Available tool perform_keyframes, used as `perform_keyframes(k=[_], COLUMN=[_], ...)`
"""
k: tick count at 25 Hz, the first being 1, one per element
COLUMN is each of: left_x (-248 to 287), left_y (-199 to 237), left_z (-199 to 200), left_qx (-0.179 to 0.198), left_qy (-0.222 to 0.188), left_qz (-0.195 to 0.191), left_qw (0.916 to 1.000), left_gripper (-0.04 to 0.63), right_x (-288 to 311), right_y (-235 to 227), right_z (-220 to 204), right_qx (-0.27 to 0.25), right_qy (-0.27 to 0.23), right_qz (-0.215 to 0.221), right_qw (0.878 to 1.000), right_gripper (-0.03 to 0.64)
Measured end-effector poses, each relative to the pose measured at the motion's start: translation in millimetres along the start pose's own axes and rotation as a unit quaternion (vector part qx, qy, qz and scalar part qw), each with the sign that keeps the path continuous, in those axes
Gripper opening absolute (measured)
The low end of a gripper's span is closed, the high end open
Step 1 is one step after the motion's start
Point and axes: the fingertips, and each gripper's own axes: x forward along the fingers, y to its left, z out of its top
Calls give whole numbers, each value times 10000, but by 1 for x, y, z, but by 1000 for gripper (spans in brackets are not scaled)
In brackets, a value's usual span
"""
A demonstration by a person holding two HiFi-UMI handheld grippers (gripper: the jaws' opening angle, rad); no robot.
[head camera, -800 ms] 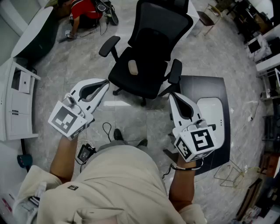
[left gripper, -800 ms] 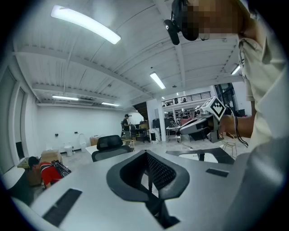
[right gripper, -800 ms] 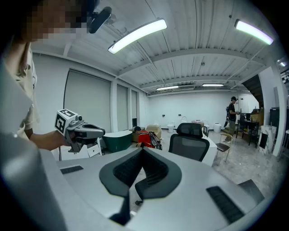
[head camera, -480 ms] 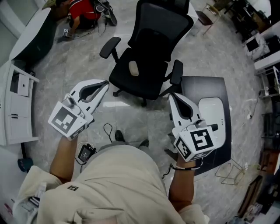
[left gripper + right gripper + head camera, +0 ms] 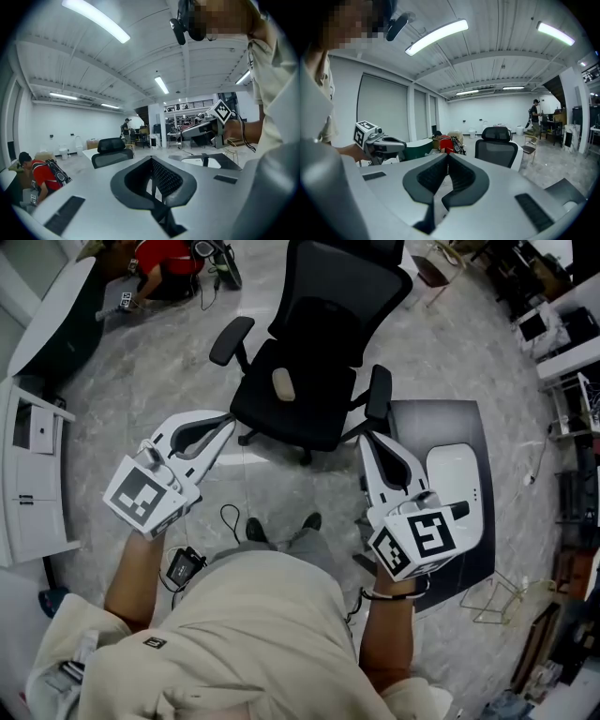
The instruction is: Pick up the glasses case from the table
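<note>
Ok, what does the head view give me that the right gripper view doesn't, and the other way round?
Head view only: a small beige oblong thing lying on the chair seat, and the person's shoes on the floor.
Right gripper view only: the ceiling lights and a person standing far off at the right.
Both: the black office chair, the left gripper and right gripper, each with jaws together and nothing held, and the crouching person in red. Neither view shows a thing I can firmly call the glasses case.

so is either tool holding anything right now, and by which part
Nothing is held. The left tool and the right tool both have their jaws shut with nothing between them.
</note>
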Motion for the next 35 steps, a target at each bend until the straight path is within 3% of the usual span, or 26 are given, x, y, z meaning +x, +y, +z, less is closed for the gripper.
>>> perform_keyframes(k=[6,20,25,35], left_x=[11,55,74,105], left_y=[18,65,78,95], left_z=[-5,4,-1,-5], left_qx=[-48,-145,-344,-634], left_qy=[78,294,597,802], left_qz=[61,805,1074,1424], left_qw=[9999,9962,9918,9845], left_gripper=[15,15,15,15], right_x=[30,115,141,186], right_y=[-10,-61,-81,-112], right_z=[2,22,27,33], right_qx=[62,119,149,187], right_qy=[67,148,195,289], right_qz=[98,891,1147,1586], right_qw=[9999,9958,9931,9867], right_gripper=[26,26,26,26])
